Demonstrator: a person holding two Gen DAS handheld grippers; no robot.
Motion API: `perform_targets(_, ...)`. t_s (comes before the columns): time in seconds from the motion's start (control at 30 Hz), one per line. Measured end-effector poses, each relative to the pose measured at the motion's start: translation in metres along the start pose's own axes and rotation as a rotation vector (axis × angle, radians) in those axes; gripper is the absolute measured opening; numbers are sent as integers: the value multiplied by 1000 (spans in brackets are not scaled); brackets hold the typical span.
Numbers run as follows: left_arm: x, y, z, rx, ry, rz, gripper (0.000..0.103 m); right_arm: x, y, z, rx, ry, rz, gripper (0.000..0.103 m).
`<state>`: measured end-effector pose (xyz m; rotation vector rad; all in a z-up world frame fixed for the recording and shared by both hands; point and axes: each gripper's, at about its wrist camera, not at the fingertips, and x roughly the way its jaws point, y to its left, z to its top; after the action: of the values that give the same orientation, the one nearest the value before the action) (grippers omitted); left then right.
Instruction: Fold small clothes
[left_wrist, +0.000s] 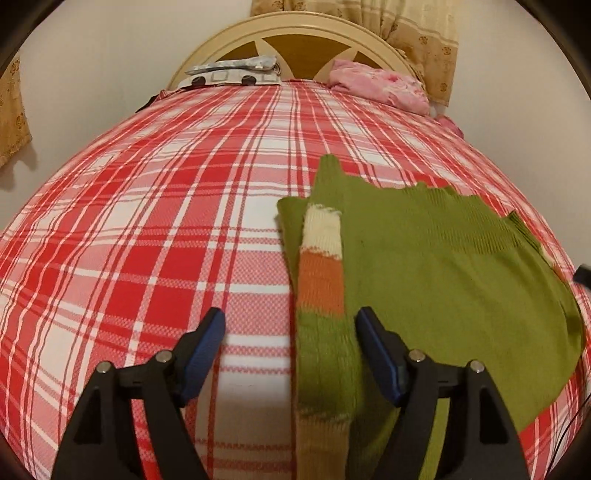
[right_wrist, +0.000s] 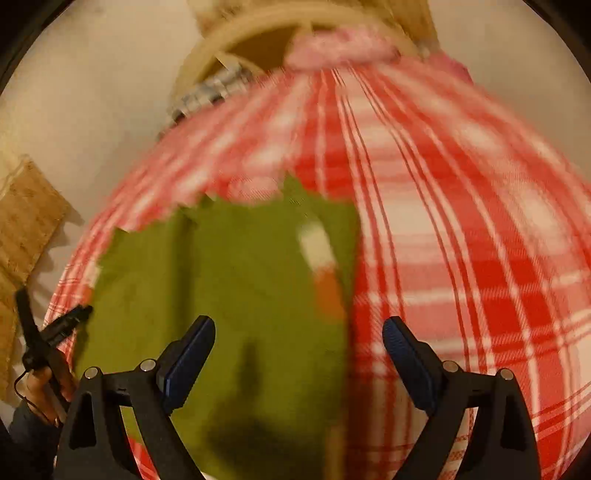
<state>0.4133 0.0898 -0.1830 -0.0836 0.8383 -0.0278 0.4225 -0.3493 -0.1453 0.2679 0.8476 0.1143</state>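
My left claw (left_wrist: 290, 332) gapes wide over the striped sleeve (left_wrist: 323, 280), which runs lengthwise straight ahead on the green sweater (left_wrist: 424, 266). My right claw (right_wrist: 298, 339), equally wide, hovers over the sweater's right edge.

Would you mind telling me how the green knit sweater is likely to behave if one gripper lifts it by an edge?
The green sweater lies limp and flat, so it will probably droop. Its striped sleeve seems loose and may slide off.

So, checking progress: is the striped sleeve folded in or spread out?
Folded in: the sleeve lies across the green sweater.
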Motion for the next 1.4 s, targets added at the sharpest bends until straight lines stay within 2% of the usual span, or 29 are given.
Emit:
perform_targets(0.07,-3,1,-4,-19,-1,-3,76,-10,30,1,-96,-47,35,93)
perform_targets(0.13,-4,0,-7,-16,1,3,76,-11,51,-6,-154,-51,78,93)
perform_targets(0.2,-7,1,-12,-14,-2,3,76,1,70,-16,-209,14,172,93)
perform_targets(0.23,-7,1,-15,-12,2,4,76,8,76,-21,-230,48,191,93)
perform_targets(0.27,-8,1,-18,-13,8,2,77,18,80,-29,-256,85,170,93)
perform_targets(0.33,-9,2,-23,-15,22,-1,81,44,76,-49,-269,182,57,93)
perform_targets(0.4,-12,3,-27,-22,25,-10,81,40,80,-62,-327,146,16,93)
perform_targets(0.47,-14,3,-33,-26,22,-16,82,37,82,-72,-321,191,-20,93)
perform_targets(0.57,-17,1,-37,-12,25,-22,82,25,87,-72,-343,192,-48,93)
perform_targets(0.6,-17,1,-38,-11,23,-23,83,19,86,-67,-330,170,-49,93)
perform_targets(0.67,-17,2,-38,-20,28,-21,88,2,83,-55,-274,81,-12,93)
perform_targets(0.7,-17,3,-38,-26,29,-15,92,2,81,-50,-255,65,-7,93)
perform_targets(0.83,-16,5,-39,-36,35,-20,92,38,53,-53,-204,178,-62,93)
perform_targets(0.87,-16,5,-40,-33,38,-20,92,35,47,-58,-207,154,-49,93)
perform_targets(0.97,-14,2,-42,-22,42,-20,94,24,57,-58,-244,165,-95,93)
perform_targets(1.03,-12,-1,-42,-4,49,-14,97,13,68,-41,-237,110,-28,93)
perform_targets(1.07,-12,-2,-42,2,51,-9,98,6,77,-27,-251,55,29,93)
perform_targets(1.13,-12,-4,-42,10,50,-3,98,8,86,-2,-260,9,71,93)
perform_targets(1.17,-13,-3,-43,8,49,-6,98,22,85,17,-222,27,117,93)
perform_targets(1.23,-13,-1,-43,-1,48,-14,98,52,75,39,-146,74,153,93)
perform_targets(1.33,-13,1,-43,-10,46,-17,98,103,33,60,19,159,106,93)
perform_targets(1.4,-13,0,-43,-8,45,-15,98,112,0,64,121,149,69,92)
